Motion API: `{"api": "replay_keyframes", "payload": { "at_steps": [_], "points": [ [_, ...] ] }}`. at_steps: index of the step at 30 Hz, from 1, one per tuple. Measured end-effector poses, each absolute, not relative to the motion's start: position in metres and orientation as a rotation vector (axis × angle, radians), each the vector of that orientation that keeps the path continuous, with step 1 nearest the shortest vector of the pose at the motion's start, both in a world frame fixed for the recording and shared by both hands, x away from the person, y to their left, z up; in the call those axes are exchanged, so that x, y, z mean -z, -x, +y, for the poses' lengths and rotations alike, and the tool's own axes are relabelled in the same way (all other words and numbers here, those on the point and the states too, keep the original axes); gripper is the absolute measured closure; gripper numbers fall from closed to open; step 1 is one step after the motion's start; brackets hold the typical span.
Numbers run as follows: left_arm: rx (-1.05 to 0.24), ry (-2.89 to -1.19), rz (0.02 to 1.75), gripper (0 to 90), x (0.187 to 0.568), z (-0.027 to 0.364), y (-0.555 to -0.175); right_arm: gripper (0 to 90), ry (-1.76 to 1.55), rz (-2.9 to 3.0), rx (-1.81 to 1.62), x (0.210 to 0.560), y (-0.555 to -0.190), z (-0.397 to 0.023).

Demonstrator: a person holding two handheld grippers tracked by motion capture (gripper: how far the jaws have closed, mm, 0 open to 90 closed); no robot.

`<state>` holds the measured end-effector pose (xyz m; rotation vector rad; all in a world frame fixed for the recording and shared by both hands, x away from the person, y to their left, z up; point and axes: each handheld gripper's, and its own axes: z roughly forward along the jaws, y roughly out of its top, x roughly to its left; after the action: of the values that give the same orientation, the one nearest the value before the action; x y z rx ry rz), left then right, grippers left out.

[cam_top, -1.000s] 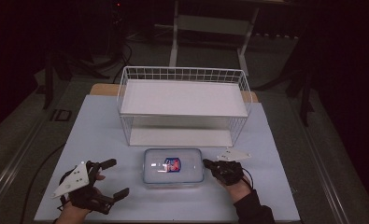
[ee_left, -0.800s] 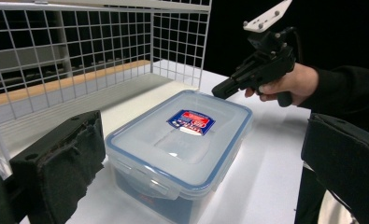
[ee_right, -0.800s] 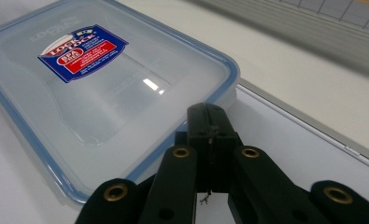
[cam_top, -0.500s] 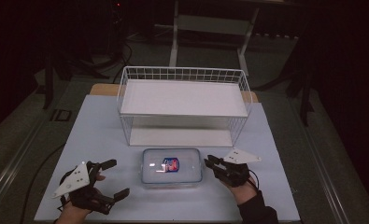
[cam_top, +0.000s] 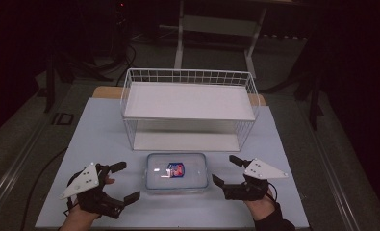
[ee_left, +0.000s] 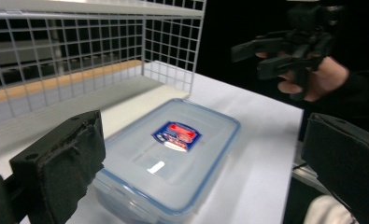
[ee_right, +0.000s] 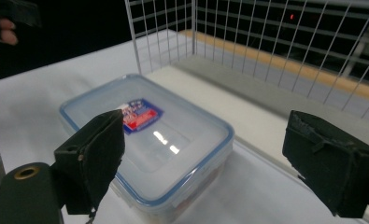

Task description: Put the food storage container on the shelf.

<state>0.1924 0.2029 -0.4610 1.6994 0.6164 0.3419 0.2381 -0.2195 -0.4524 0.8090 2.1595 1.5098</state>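
Observation:
A clear plastic food box (cam_top: pixel 177 172) with a blue-rimmed lid and a red and blue label lies flat on the white table, in front of the wire rack. My left gripper (cam_top: pixel 129 180) stands open a little left of the box, apart from it. In the left gripper view the box (ee_left: pixel 173 158) lies ahead between the wide jaws of that gripper (ee_left: pixel 203 130). My right gripper (cam_top: pixel 224 169) hovers just right of the box; its jaws have just been opening and nothing is between them. The right gripper view looks down over the box (ee_right: pixel 149 140) past its open gripper (ee_right: pixel 205 130).
A white wire rack (cam_top: pixel 187 106) with a flat upper shelf and a lower shelf stands behind the box. The table's front edge (cam_top: pixel 178 225) runs close under both hands. Dark floor and stand legs lie beyond the table.
My right gripper has drawn back from the box's right end, moving right and rising, and its jaws have spread wide. The left gripper and the box have stayed put.

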Motion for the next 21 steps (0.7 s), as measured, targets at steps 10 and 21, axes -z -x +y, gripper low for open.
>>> {"api": "replay_keyframes", "payload": {
  "at_steps": [10, 21],
  "points": [
    [-0.245, -1.784, 0.72, 0.0, 0.444, 0.192, -0.224, 17.0, -0.748, 2.066, -1.466, 0.44, -0.235, -0.224],
    [-0.216, -1.787, 0.839, 0.0, 0.443, 0.183, -0.249, 18.0, -0.798, 2.064, -1.43, 0.443, -0.238, -0.223]
  ]
}}
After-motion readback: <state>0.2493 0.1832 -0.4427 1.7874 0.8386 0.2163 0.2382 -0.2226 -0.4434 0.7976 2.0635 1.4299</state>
